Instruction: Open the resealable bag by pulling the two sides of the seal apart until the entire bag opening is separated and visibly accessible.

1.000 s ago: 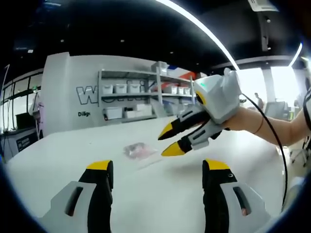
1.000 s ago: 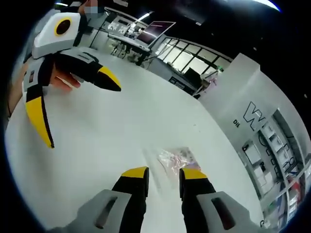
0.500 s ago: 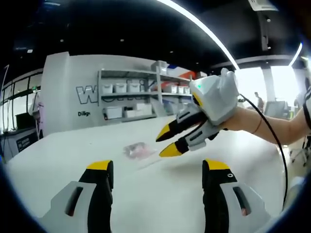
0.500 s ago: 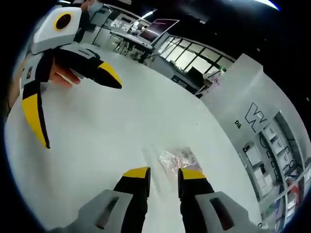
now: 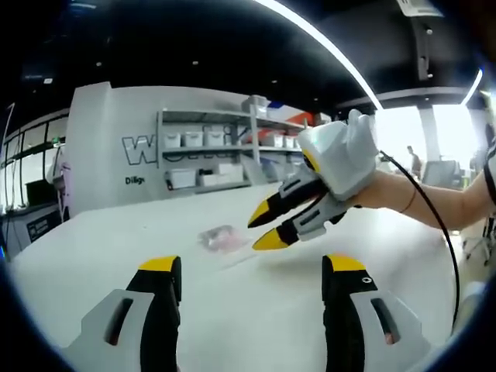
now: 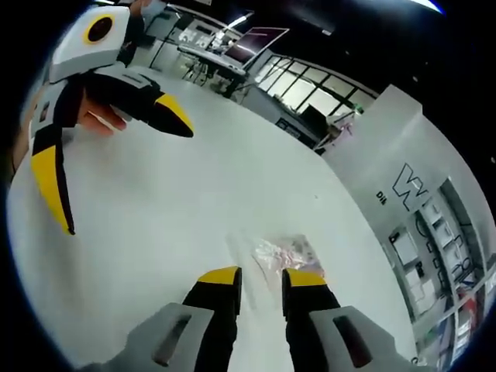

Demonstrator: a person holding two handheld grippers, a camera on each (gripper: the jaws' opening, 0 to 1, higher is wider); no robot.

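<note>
A small clear resealable bag (image 5: 220, 239) with pinkish contents lies flat on the white table (image 5: 116, 232). In the right gripper view the bag (image 6: 282, 251) sits just beyond my right gripper (image 6: 262, 277), whose jaws stand a narrow gap apart with nothing between them. From the left gripper view, the right gripper (image 5: 262, 228) hovers just right of the bag, tips pointing at it, held by a person's hand. My left gripper (image 5: 252, 265) is wide open, short of the bag. It also appears as the left gripper (image 6: 116, 163) at the upper left, away from the bag.
A white wall with lettering (image 5: 143, 147) and shelves of white bins (image 5: 209, 159) stand behind the table. A black cable (image 5: 434, 217) trails from the right gripper along the person's forearm (image 5: 434, 203). Desks and windows (image 6: 256, 70) lie past the table's far edge.
The right gripper has crept a little closer to the bag and its jaws have narrowed slightly. The left gripper and the bag have stayed put.
</note>
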